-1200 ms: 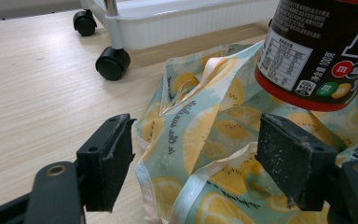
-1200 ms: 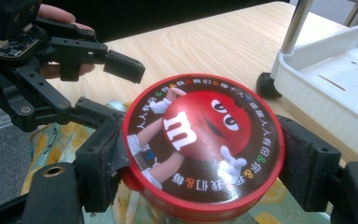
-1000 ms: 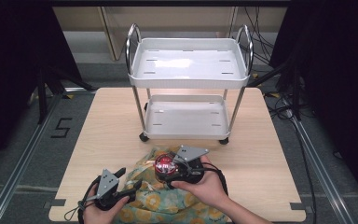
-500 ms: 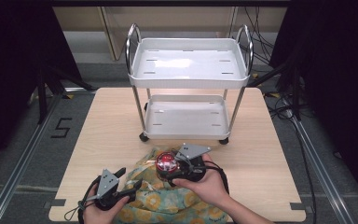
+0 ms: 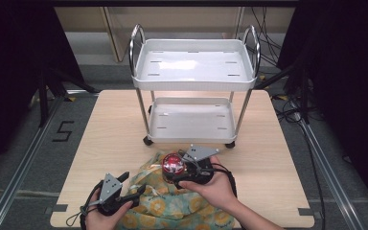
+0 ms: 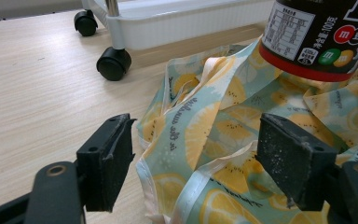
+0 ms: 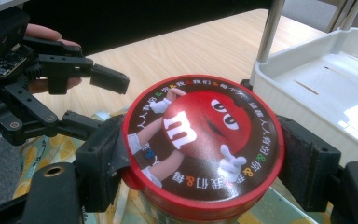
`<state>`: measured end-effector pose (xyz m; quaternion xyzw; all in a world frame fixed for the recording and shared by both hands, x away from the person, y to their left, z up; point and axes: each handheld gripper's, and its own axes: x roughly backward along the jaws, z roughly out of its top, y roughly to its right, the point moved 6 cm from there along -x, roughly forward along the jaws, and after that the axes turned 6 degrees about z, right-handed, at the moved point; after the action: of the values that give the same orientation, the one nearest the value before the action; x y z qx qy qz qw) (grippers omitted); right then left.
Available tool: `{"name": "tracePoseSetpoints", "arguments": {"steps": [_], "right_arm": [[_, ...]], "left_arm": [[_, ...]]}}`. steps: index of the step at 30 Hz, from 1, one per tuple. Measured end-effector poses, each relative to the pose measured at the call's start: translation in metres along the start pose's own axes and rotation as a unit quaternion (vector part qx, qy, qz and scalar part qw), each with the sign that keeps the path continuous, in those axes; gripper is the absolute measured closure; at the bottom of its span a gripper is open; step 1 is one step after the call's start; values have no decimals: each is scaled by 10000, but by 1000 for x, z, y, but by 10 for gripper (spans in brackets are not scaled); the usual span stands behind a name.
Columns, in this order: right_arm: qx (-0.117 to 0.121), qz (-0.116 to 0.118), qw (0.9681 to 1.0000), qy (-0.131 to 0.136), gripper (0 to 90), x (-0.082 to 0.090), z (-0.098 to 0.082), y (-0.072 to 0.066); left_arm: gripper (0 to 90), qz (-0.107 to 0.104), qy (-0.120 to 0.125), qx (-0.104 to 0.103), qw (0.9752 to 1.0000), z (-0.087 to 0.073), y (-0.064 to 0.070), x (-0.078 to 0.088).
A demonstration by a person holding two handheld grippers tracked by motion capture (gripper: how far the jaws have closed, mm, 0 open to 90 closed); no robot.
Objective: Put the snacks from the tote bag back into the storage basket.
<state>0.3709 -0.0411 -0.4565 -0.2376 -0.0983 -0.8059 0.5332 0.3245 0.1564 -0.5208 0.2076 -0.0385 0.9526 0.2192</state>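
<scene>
While the right gripper (image 7: 200,163) clamps the red-lidded M&M's candy jar (image 7: 204,140) at centre frame above the lemon-print cloth bag (image 6: 223,140), the left gripper (image 6: 200,158), jaws wide, should pinch the bag's rim to steady it.

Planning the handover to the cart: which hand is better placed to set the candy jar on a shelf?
Right. Its tool is shut on the red-lidded candy jar beside the white two-shelf cart; the left tool is open over the lemon-print cloth bag.
</scene>
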Motion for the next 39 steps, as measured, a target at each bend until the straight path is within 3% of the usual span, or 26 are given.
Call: {"name": "tracePoseSetpoints", "arguments": {"steps": [2, 3, 9, 13, 15, 18, 19, 21, 24, 27, 28, 31, 34, 39], "right_arm": [[179, -54, 9998, 57, 263, 0, 2, 2], [58, -56, 9999, 75, 263, 0, 2, 1], [-36, -44, 10000, 64, 263, 2, 3, 3], [62, -111, 9999, 85, 263, 5, 5, 6], [-99, -111, 9998, 98, 263, 5, 5, 5], [142, -155, 9997, 112, 263, 6, 6, 9], [-4, -148, 9999, 81, 263, 6, 5, 8], [69, -164, 9997, 139, 263, 6, 6, 9], [0, -130, 9998, 118, 263, 7, 7, 10], [-61, -249, 9995, 197, 263, 9, 9, 12], [34, -251, 9995, 182, 263, 9, 9, 14], [-66, -201, 9997, 123, 263, 10, 9, 14], [29, -282, 9993, 232, 263, 10, 10, 16], [-78, -225, 9996, 164, 263, 13, 11, 17]], "left_arm": [[264, -13, 4, -41, 10000, 0, 0, 0], [264, -17, 2, -44, 10000, 0, 0, 0], [263, -11, 5, -45, 10000, 0, -1, 0], [263, -15, 3, -38, 10000, 0, 0, 0], [264, -16, -3, -51, 10000, 0, -1, 0], [263, -9, 4, -47, 10000, 0, -1, 0], [264, -9, 5, -52, 10000, 0, -1, 0], [264, -8, 7, -50, 10000, 0, -1, 0], [263, -9, 3, -50, 10000, 0, -1, 0], [263, -10, 4, -49, 10000, 0, -1, 0], [263, -13, 5, -46, 10000, 0, -1, 0], [264, -10, 1, -50, 10000, 0, -1, 0], [264, 3, 2, -42, 10000, 0, 0, 0], [264, 4, -4, -59, 10000, 0, 0, 0]]}}
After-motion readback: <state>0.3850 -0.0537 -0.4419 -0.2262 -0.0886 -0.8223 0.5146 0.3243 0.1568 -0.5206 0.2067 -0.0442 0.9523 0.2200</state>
